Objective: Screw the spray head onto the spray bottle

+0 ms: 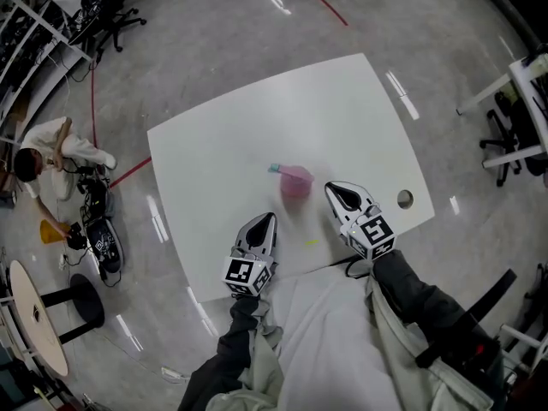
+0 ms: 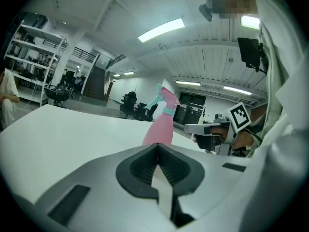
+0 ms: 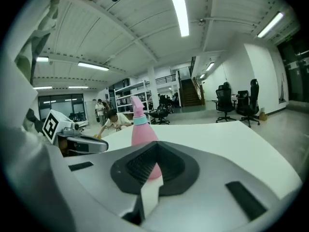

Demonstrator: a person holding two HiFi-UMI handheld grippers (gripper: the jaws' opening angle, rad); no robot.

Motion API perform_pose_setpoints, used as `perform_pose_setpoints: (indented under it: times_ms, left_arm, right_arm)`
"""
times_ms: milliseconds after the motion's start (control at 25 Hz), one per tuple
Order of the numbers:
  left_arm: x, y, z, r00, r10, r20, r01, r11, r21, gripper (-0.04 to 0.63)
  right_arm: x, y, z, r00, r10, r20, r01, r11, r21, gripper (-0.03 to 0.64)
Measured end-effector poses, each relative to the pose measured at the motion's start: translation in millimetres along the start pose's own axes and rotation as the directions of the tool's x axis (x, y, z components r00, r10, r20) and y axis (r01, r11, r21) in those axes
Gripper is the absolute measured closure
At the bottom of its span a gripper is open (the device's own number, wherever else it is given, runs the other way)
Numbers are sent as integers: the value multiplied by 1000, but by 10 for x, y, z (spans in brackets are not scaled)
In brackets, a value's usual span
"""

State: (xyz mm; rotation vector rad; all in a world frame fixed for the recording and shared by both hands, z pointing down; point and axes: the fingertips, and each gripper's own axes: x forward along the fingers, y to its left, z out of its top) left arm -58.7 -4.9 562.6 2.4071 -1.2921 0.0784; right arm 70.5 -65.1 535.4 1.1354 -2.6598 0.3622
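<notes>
A pink spray bottle stands upright on the white table, and its pink spray head sits on top over a teal collar. My left gripper rests near the table's front edge, below and left of the bottle, shut with nothing between its jaws. To the bottle's right, my right gripper is also shut and empty, a short gap away. In the right gripper view the bottle rises just beyond the shut jaws. Neither gripper touches it.
A round hole is cut in the table near its right corner. A person crouches on the floor at far left beside cables and equipment. Office chairs and a desk stand to the right.
</notes>
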Motion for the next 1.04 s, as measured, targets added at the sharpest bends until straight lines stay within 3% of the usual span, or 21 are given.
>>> perform_pose_setpoints:
  times_ms: [160,440,1040]
  left_arm:
    - [-91,111,-20,1000,16,-4,-16,1000,-6,588]
    - [-119,89,-66,999,49,-1,-49,999,-23,588]
    - [-27,-76,-145,1000,8,-27,-8,1000,-11,588]
  right_arm:
    - [127,292,-59,998,53,-23,-53,998,-24,623]
    - [49,206,-81,998,47,-28,-48,998,-37,623]
    - [44,212,-148,997,66,-43,-68,997,-41,623]
